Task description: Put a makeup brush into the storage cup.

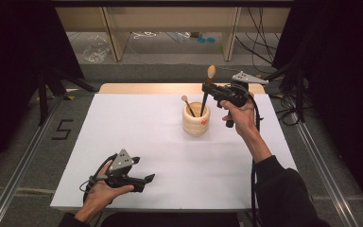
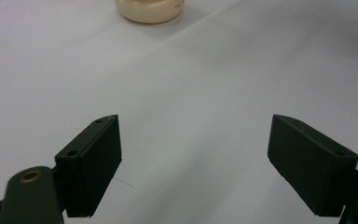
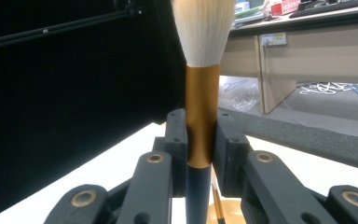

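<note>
Your left gripper (image 2: 193,158) hangs low over the white table (image 2: 205,84), its two black jaws standing wide apart with nothing between them, only bare white surface showing in the gap. A brass-coloured pivot marks the linkage of the jaw at the picture's left. At the top edge, well beyond the jaws, sits the rounded base of a cream-coloured cup (image 2: 149,10), cut off by the frame, a soft shadow falling beside it.

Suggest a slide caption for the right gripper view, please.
Right gripper clamps the brush upright by its gold ferrule.
</note>
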{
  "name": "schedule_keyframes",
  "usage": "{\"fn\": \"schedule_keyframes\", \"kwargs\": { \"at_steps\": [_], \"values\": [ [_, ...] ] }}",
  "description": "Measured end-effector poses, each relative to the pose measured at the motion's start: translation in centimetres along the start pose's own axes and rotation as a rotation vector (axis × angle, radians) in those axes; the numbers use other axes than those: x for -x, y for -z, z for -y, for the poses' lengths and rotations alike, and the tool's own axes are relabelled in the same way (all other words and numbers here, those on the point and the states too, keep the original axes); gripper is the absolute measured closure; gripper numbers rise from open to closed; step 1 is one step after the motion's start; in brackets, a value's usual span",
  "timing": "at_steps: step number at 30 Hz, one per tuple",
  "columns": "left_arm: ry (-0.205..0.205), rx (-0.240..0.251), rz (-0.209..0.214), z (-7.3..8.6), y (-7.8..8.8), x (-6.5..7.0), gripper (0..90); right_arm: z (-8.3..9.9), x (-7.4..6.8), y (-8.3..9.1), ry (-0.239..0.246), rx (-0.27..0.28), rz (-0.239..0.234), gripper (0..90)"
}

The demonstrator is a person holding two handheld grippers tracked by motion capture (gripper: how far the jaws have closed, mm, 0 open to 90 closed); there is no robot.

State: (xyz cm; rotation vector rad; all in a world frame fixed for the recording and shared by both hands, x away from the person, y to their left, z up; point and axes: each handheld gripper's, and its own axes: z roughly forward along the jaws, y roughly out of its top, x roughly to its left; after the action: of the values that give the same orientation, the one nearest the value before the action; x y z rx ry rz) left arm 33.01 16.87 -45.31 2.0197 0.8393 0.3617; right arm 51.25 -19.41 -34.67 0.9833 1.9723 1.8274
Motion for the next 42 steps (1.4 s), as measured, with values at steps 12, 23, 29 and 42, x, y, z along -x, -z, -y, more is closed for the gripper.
{"fn": "schedule_keyframes", "kwargs": {
  "at_steps": [12, 23, 29, 42],
  "values": [
    [0.009, 0.005, 0.005, 0.0, -0.1, 0.1, 17.9, 0.2, 1.0, -0.7, -0.01, 0.008, 0.028, 77.8],
    [0.011, 0.006, 0.006, 0.1, -0.1, 0.0, 17.9, 0.4, 1.6, -2.2, 0.0, -0.002, 0.044, 77.8],
    [-0.02, 0.006, -0.015, 0.0, -0.1, -0.2, 17.9, 0.8, 1.8, -2.7, 0.012, -0.034, 0.056, 77.7],
    [0.006, 0.007, 0.008, 0.1, -0.1, 0.1, 17.9, 1.6, 2.1, -3.5, 0.003, -0.064, 0.055, 77.7]
  ]
}}
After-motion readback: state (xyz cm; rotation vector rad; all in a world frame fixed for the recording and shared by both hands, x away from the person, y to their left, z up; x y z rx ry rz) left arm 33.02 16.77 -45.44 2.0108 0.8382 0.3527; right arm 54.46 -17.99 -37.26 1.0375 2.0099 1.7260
